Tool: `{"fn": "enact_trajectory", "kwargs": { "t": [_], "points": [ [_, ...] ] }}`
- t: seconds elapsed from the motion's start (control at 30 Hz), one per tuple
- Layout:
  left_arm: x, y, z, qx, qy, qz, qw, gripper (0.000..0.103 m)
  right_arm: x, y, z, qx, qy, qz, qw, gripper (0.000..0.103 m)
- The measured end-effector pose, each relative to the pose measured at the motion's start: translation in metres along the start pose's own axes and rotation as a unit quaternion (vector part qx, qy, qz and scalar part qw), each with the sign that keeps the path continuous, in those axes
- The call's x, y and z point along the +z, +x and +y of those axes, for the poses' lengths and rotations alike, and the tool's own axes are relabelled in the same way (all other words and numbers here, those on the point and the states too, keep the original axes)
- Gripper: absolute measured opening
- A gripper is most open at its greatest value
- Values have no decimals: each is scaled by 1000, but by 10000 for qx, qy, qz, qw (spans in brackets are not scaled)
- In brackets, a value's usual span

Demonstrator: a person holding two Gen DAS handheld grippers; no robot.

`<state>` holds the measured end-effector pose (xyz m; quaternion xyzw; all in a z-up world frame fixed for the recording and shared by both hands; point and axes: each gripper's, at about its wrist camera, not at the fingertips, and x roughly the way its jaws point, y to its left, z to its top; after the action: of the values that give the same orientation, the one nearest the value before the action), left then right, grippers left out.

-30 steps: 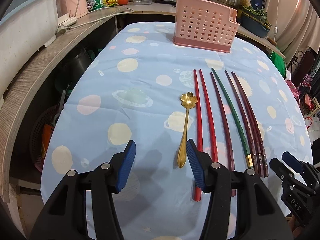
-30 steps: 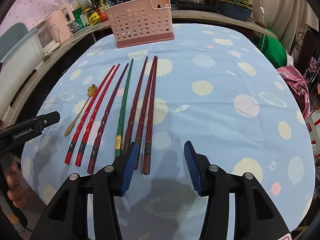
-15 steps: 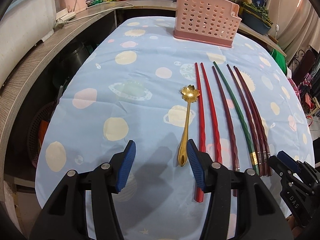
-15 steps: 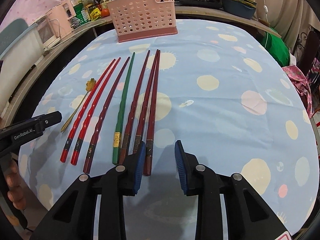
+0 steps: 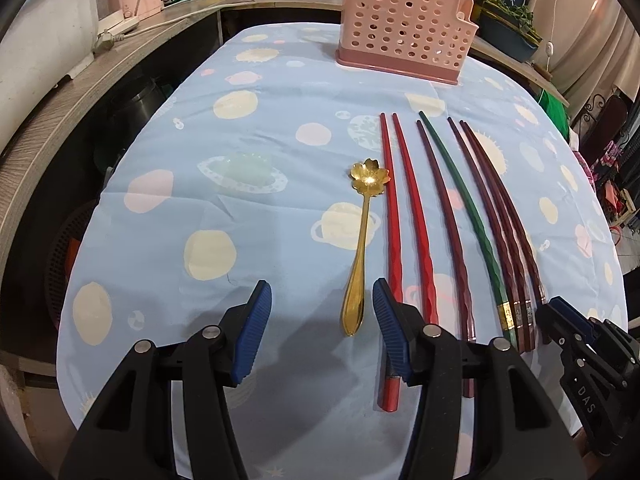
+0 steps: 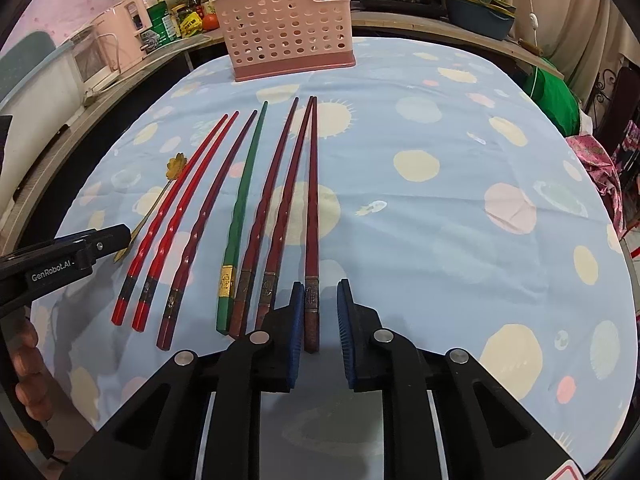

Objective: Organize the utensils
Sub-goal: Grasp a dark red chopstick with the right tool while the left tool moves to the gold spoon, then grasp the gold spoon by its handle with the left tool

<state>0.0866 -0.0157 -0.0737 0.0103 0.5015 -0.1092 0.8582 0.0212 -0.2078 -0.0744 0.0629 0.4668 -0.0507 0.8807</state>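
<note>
Several chopsticks lie side by side on the blue dotted tablecloth [image 5: 248, 216]: a red pair [image 5: 400, 216], a green one [image 6: 244, 200] and dark red ones. A gold flower-bowled spoon [image 5: 362, 236] lies left of them. My left gripper [image 5: 322, 320] stands open, low over the cloth, with the spoon's handle end between its fingers, untouched. My right gripper [image 6: 320, 320] is closing its jaws around the butt of the rightmost dark red chopstick [image 6: 311, 216]; the left pad sits beside it and a gap remains on the right. The pink perforated utensil basket [image 6: 288, 28] stands upright at the far end.
A wooden counter [image 5: 80, 80] with appliances curves along the left. Pots and a planter sit behind the basket. A green bag [image 6: 556, 96] and pink cloth lie off the table's right edge. A hand [image 6: 24, 360] holds the left gripper's body [image 6: 60, 264].
The right gripper's jaws have narrowed from wide to close around the rightmost dark red chopstick's end. The left gripper stays open over the spoon handle, barely moved.
</note>
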Motion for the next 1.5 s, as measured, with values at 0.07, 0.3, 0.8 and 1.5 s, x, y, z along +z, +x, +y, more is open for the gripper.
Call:
{"fn": "enact_trajectory", "kwargs": {
  "t": [0.07, 0.3, 0.8, 1.5],
  "points": [
    [0, 3, -1, -7, 5, 29, 10000, 50, 0, 0, 0, -7, -10, -2, 10000, 15],
    [0, 8, -4, 24, 83, 3, 10000, 41, 1, 1, 0, -17, -22, -3, 10000, 16],
    [-1, 0, -4, -257, 164, 0, 9995, 10, 1, 0, -1, 30, 30, 27, 10000, 7],
    [27, -58, 6, -492, -21, -573, 9971, 0, 25, -48, -7, 199, 193, -611, 9978, 7]
  ]
}}
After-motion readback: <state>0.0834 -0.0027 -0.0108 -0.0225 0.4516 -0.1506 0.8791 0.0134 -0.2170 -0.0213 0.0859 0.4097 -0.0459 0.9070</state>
